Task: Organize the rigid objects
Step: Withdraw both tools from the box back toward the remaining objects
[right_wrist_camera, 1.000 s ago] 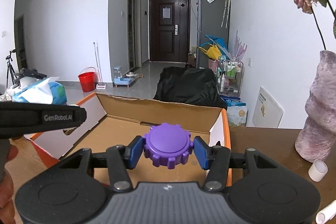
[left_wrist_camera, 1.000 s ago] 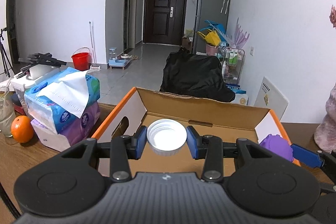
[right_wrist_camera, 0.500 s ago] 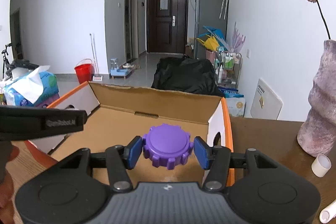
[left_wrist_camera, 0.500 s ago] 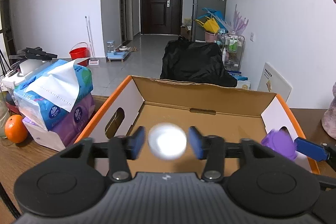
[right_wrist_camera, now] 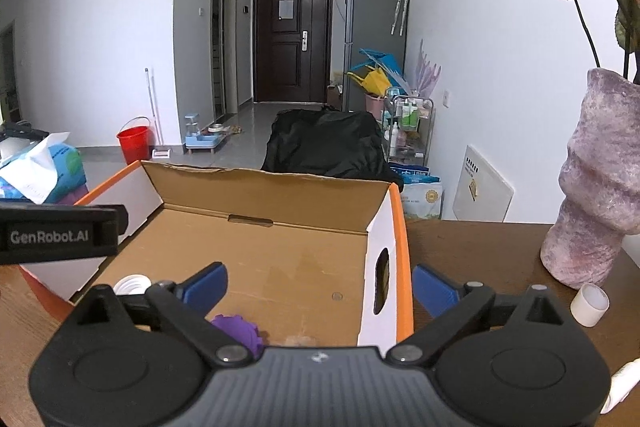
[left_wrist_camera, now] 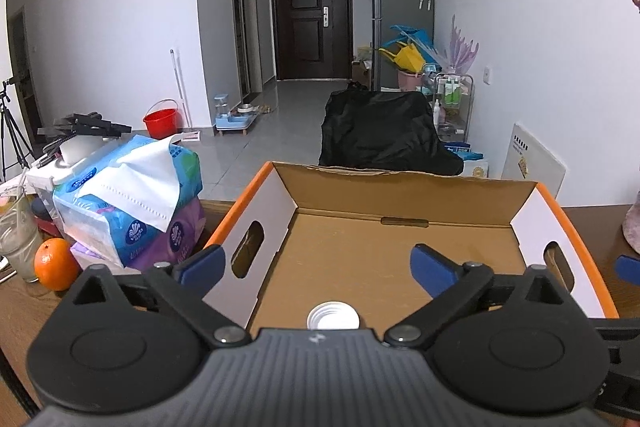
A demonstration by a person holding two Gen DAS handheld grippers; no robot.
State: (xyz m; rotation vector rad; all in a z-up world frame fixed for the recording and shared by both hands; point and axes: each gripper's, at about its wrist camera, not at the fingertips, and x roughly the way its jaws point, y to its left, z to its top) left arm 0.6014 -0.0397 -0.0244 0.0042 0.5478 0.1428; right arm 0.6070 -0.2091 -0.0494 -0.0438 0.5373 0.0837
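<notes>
On the brown wooden desk sits an open cardboard box holding the white cap and purple knob; both grippers' fingers gape wide, holding nothing. Tiled floor beyond.

Left wrist view: looks forward and slightly down from close above the near edge of the open orange-rimmed cardboard box, toward the dark brown door. Right wrist view: same heading, set further right. Shared: box interior, door.
</notes>
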